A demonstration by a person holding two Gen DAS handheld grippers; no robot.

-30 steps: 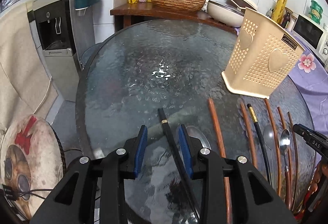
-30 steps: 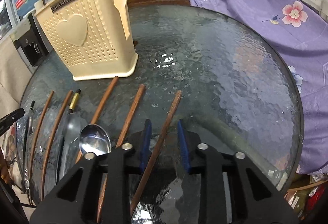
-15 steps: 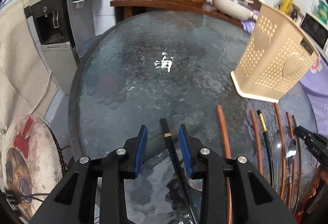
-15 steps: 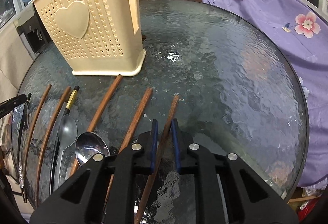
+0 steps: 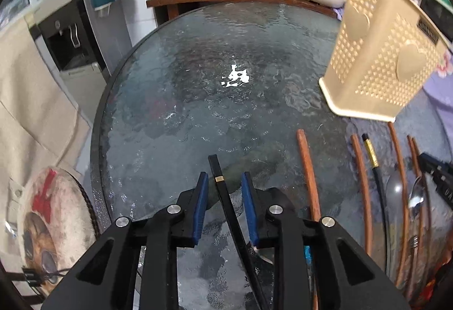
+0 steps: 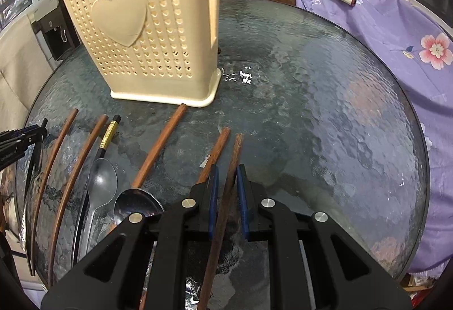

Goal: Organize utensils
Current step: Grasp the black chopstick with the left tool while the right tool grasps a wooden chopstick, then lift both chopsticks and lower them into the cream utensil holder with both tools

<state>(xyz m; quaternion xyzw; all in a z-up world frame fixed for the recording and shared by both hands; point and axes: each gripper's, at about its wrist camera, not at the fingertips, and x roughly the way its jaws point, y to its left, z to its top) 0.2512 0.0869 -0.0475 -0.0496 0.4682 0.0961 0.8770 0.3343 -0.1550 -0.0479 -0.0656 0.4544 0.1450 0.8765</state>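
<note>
Utensils lie in a loose row on the round glass table (image 6: 325, 89), all on the near side of the cream perforated holder (image 6: 147, 35), which stands upright on the glass with a heart on its face. Nearest the holder's base is a brown wooden chopstick (image 6: 161, 148), its far tip almost touching the base; two more brown ones (image 6: 61, 140) lie further toward the left claw, with a black chopstick banded in gold (image 6: 109, 134) between them and the first. Two metal spoons (image 6: 102, 182) rest bowl-up nearer the table's edge than the holder, one bowl just beside the other. The right claw (image 6: 226, 196) has narrowed around the brown chopstick (image 6: 233, 159) farthest along the row from the left claw; the blue pads (image 6: 213, 196) sit close on either side of it, and I cannot tell for sure that they press it. Another brown chopstick (image 6: 216, 151) lies just beside that one, on the holder's side. The left claw (image 5: 225, 208) has just been closing, with a plain black chopstick (image 5: 219, 182) between its pads (image 5: 201, 208), a gap still showing on each side. That stick lies farthest from the holder of all.
</note>
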